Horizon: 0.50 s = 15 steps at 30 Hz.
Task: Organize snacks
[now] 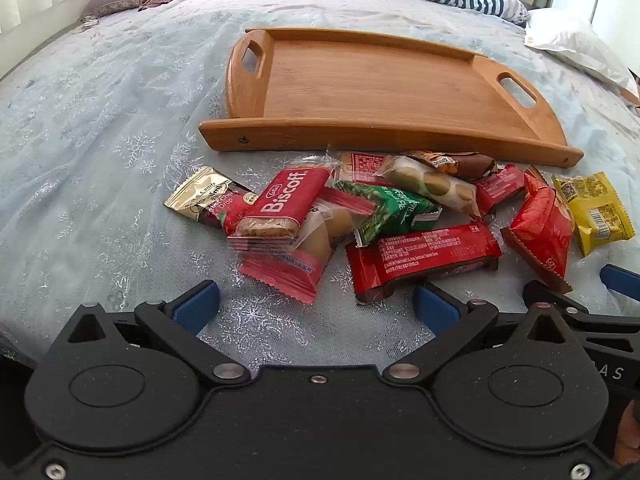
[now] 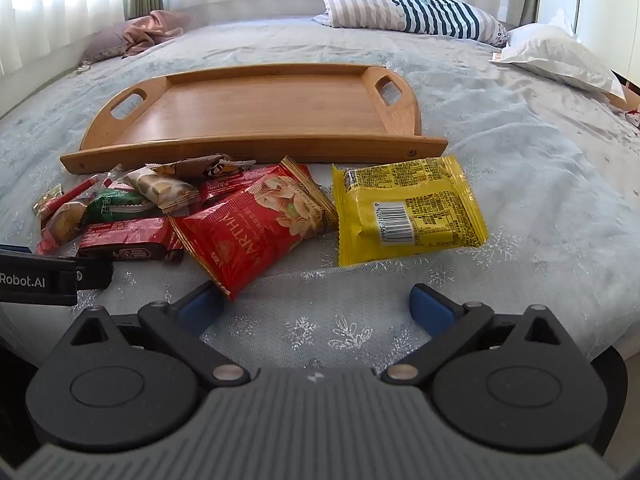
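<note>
A wooden tray (image 1: 400, 142) (image 2: 256, 152) with two handle slots lies on the bed, nothing in it. Just in front of it is a heap of wrapped snacks: a red Biscoff pack (image 1: 286, 200), a green pack (image 1: 394, 210), a long red bar (image 1: 424, 254), a red nut bag (image 1: 540, 228) (image 2: 256, 224) and a yellow pack (image 1: 596, 210) (image 2: 408, 210). My left gripper (image 1: 318, 306) is open, hovering short of the heap. My right gripper (image 2: 316, 306) is open too, nothing between its blue fingers (image 2: 434, 312); the nut bag's corner lies near its left finger.
The bed has a pale blue cover with snowflake print (image 1: 100, 152). Striped pillow (image 2: 416, 12), white pillow (image 2: 560, 56) and a pink cloth (image 2: 148, 32) lie at the far side. The left gripper's body (image 2: 44, 276) shows at the right wrist view's left edge.
</note>
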Tool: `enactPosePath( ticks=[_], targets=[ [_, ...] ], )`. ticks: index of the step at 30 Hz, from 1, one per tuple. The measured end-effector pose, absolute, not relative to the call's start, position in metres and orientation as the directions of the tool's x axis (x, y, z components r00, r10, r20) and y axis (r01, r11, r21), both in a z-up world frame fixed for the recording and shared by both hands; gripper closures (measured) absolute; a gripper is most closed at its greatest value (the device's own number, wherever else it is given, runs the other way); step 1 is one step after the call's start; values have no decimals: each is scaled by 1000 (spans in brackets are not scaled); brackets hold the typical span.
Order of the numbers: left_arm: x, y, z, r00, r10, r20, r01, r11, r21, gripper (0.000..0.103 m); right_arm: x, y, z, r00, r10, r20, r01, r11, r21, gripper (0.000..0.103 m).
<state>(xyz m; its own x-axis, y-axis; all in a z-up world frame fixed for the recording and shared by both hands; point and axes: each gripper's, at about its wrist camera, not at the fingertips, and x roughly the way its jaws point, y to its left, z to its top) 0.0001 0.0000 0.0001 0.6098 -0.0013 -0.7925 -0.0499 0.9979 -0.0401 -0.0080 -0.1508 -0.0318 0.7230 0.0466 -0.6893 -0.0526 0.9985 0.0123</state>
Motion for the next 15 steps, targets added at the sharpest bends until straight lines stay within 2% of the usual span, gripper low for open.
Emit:
enactPosePath(
  ticks=[15],
  targets=[
    [0, 0, 0, 613, 0, -790, -51, 998, -39, 0, -9, -150, -32, 725, 41, -687, -53, 999, 3, 0]
  ],
)
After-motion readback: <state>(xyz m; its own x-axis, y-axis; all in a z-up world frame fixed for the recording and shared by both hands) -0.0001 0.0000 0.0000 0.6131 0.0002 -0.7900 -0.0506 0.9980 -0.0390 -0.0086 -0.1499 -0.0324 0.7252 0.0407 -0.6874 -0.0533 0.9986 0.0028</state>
